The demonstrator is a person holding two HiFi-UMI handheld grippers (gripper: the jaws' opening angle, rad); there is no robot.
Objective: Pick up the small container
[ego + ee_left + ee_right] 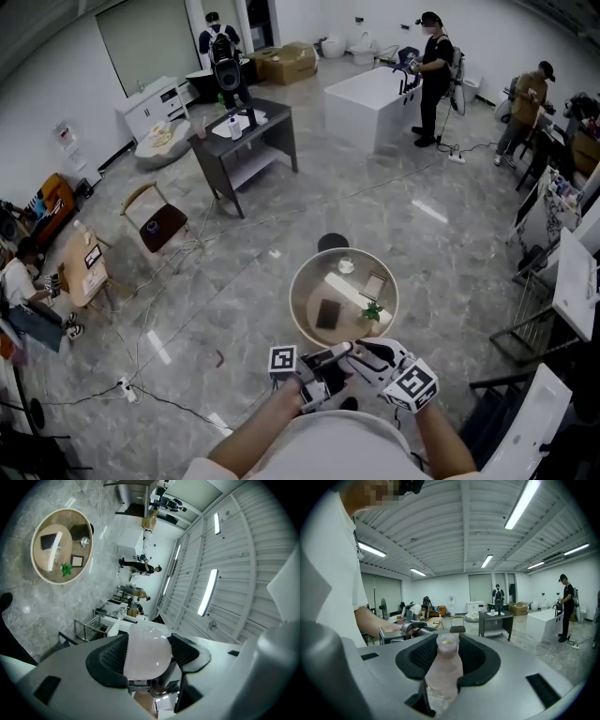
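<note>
Both grippers hang close to my body, below the round table (302, 330), tips turned towards each other. My left gripper (323, 373) is shut on a small translucent pinkish container (148, 654), whose rounded end fills the gap between the black pads. The right gripper (367, 356) is shut on a small pinkish bottle (443, 670). The bottle lies along the jaws with its capped neck pointing away. Whether both hold the same item I cannot tell; in the head view it is hidden between the gripper bodies.
On the table are a black pad (328, 313), a small green plant (372, 312), a little cup (346, 266) and a small frame (374, 284). A black stool (332, 242) stands behind it. Cables cross the floor at left. A metal rack (539, 328) stands at right.
</note>
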